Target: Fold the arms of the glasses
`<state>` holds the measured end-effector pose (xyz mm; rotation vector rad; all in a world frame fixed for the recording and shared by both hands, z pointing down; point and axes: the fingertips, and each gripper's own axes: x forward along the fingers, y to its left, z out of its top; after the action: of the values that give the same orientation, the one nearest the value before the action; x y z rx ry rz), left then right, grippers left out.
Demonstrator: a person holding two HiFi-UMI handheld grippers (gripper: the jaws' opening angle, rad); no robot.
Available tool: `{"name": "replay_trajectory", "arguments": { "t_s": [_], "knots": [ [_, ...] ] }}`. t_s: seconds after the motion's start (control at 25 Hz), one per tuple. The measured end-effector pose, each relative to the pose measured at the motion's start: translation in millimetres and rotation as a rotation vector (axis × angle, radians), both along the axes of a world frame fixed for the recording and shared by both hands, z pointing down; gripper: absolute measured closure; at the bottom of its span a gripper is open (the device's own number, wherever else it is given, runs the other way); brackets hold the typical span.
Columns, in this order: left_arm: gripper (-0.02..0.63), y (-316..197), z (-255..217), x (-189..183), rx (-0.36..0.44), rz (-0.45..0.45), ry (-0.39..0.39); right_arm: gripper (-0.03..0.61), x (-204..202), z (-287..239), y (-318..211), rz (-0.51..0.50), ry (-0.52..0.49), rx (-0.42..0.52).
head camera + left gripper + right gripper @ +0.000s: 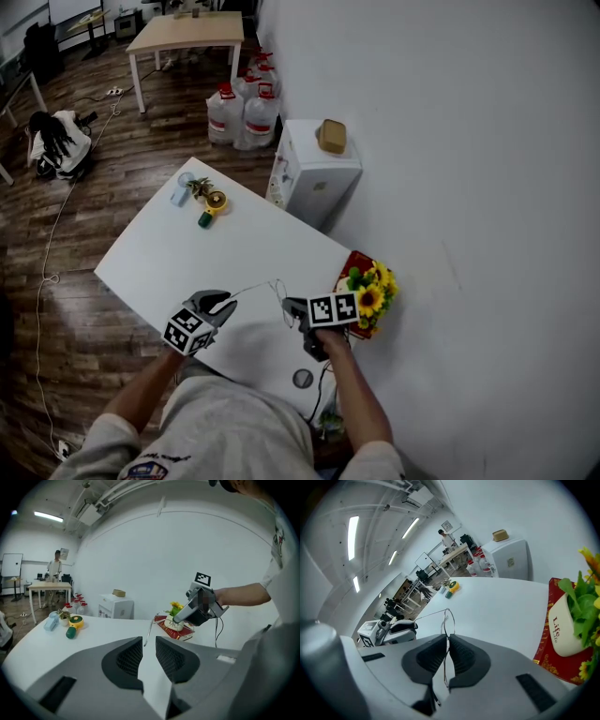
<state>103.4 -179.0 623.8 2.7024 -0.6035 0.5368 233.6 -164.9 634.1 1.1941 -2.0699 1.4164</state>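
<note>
- The table (178,258) lies bare in the middle, up to the small clutter (202,199) at its far corner.
- The flower pot (370,296) stands just beside the right gripper (289,309), by the wall (469,141).

The head view is rendering dim, with its corners darkening; the white table (159,253) is reading as the brightest area. Ceiling light strips (351,531) are supplying the light from above and are glaring slightly in both gripper views. The left gripper (217,300) and right gripper (289,306) are casting only faint, soft shadows. Both gripper views are bending straight lines toward black, circular borders. The thin glasses (267,287) are barely resolving in the head view.
</note>
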Motion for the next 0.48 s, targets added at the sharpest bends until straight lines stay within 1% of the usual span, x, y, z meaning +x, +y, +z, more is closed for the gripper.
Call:
{"name": "replay_trajectory", "arguments": {
  "t_s": [0.08, 0.12, 0.2, 0.32, 0.48],
  "knots": [
    [0.570, 3, -2, 4, 0.072, 0.020, -0.038, 0.554, 3, -2, -1, 0.006, -0.003, 0.002],
    [0.585, 4, -4, 7, 0.107, 0.030, -0.052, 0.554, 5, -2, -1, 0.011, -0.004, 0.003],
    [0.595, 9, -6, 14, 0.152, 0.054, -0.070, 0.554, 8, -2, -1, 0.023, -0.010, 0.001],
    [0.598, 19, -4, 23, 0.172, 0.086, -0.083, 0.554, 11, -1, -2, 0.050, -0.028, -0.003],
    [0.598, 34, -6, 41, 0.184, 0.129, -0.078, 0.554, 15, -4, -4, 0.095, -0.057, -0.005]
  ]
}}
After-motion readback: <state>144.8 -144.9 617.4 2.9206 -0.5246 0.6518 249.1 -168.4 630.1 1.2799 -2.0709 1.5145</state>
